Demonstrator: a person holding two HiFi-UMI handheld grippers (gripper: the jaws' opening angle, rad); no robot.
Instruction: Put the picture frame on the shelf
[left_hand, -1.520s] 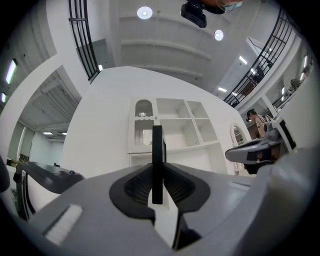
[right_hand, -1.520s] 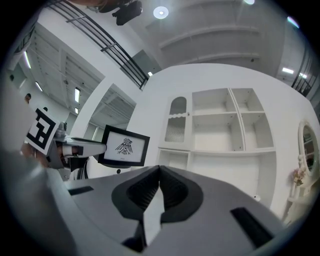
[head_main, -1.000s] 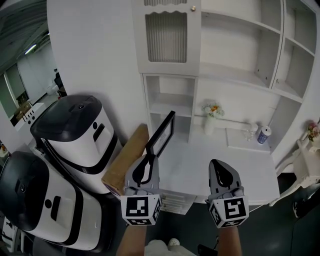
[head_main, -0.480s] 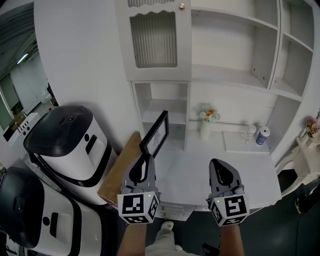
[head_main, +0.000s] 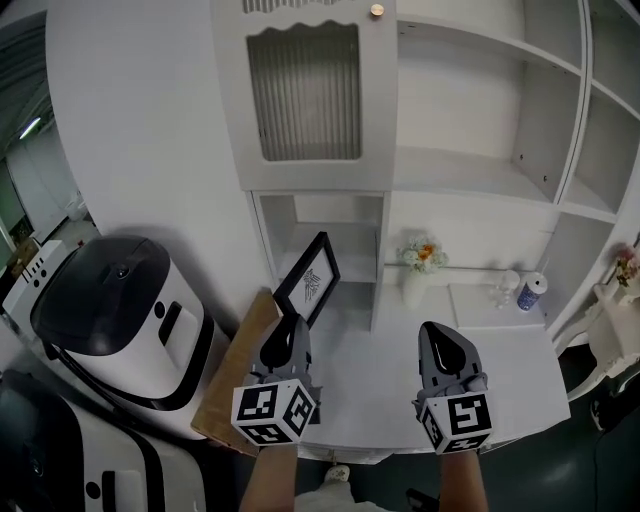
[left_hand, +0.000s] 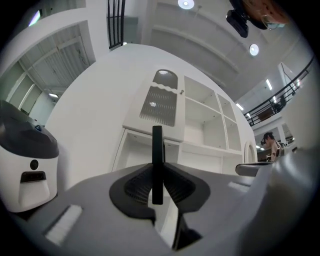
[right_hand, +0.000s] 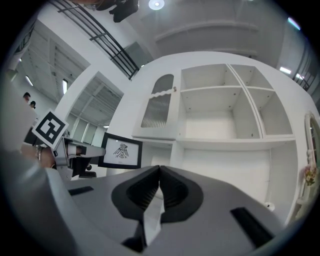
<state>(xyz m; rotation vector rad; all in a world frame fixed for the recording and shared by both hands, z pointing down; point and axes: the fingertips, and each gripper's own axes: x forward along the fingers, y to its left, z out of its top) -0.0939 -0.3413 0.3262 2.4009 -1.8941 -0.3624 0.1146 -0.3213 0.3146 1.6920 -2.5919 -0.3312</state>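
Observation:
A black picture frame (head_main: 309, 279) with a white print of a dark bird figure is held edge-on in my left gripper (head_main: 283, 342), whose jaws are shut on its lower edge. The left gripper view shows the frame (left_hand: 157, 160) as a thin black bar clamped between the pads, standing in front of the white shelf unit (left_hand: 200, 130). The frame hangs before the small lower cubbies (head_main: 325, 240) of the shelf unit. My right gripper (head_main: 447, 350) is shut and empty over the white counter (head_main: 400, 370). From the right gripper view the frame (right_hand: 120, 151) appears at the left.
A white vase with flowers (head_main: 419, 268), glassware (head_main: 503, 287) and a blue can (head_main: 531, 291) stand on the counter. A cabinet door with ribbed glass (head_main: 303, 92) is above the cubbies. Black-and-white machines (head_main: 115, 320) and a wooden board (head_main: 232, 370) stand at the left.
Both grippers have moved closer to the shelf unit. The frame has rolled, so that its printed face shows more, and now sits in front of the lower cubbies.

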